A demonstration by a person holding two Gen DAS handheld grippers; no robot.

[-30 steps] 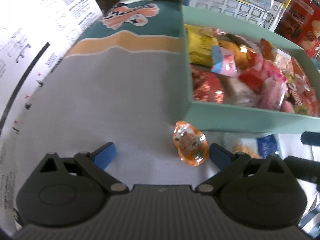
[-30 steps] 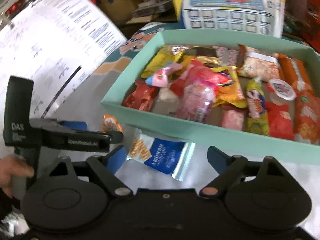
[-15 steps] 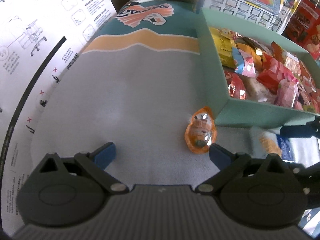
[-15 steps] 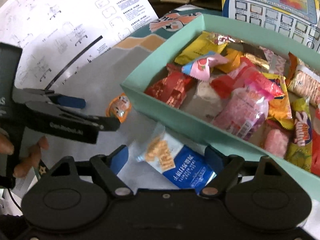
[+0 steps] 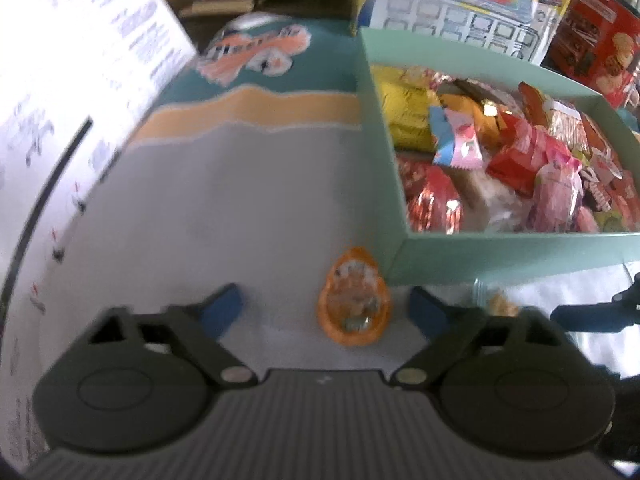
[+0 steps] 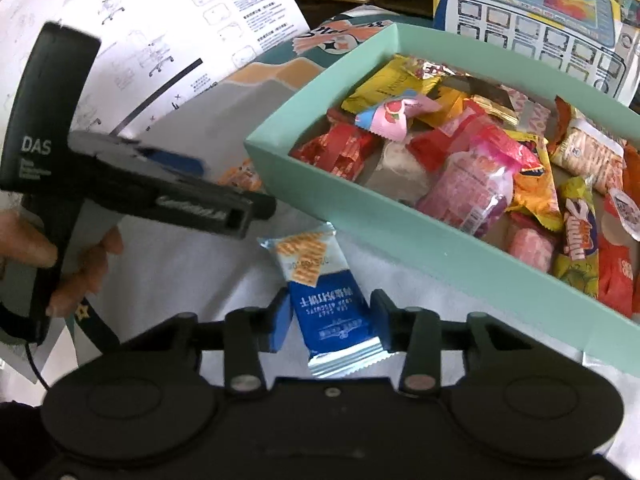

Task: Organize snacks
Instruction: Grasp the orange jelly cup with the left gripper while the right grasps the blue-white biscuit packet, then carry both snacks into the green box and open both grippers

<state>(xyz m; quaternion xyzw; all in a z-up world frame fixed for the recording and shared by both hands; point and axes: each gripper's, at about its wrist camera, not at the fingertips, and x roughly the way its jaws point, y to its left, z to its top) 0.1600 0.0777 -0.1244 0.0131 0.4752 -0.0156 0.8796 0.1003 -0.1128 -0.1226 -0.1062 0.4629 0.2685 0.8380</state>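
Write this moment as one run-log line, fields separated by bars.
left gripper: open, orange jelly cup between fingers | right gripper: closing on blue-and-white cracker packet

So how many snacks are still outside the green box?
2. The orange jelly cup sits between the left gripper fingers; the blue cracker packet is between the right gripper fingers. Others may be hidden.

Bare grey mat [image 5: 224, 208] lies open left of the mint box wall [image 5: 384, 160].

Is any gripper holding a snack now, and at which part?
The right gripper grips the blue cracker packet across its lower half. The left gripper is open around the orange jelly cup.
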